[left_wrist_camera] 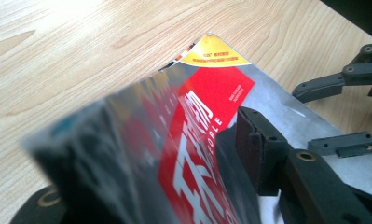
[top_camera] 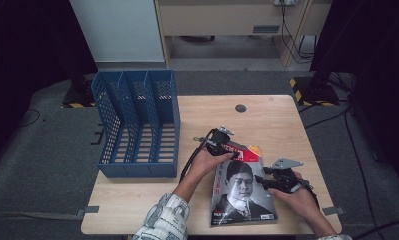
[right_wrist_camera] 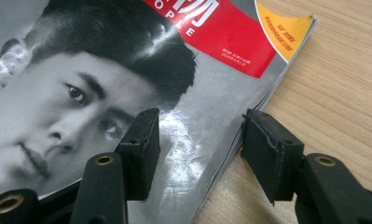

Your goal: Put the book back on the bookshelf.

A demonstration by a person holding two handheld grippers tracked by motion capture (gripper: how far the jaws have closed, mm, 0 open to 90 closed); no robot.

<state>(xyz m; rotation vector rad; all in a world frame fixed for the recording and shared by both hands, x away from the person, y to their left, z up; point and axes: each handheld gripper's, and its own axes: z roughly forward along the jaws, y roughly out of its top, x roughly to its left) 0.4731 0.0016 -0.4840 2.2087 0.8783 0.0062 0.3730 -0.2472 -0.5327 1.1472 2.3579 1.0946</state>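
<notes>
A glossy magazine (top_camera: 243,187) lies near the desk's (top_camera: 137,200) front edge, right of centre. Its slick cover carries a grey portrait, a red title band and a yellow corner flash. The far left corner lifts and curls, pinched by the left hand-held gripper (top_camera: 226,146). The right hand-held gripper (top_camera: 261,179) straddles the right page edge with its black padded jaws apart, not pressing. A blue perforated plastic file rack (top_camera: 137,125) stands at the desk's left edge.
</notes>
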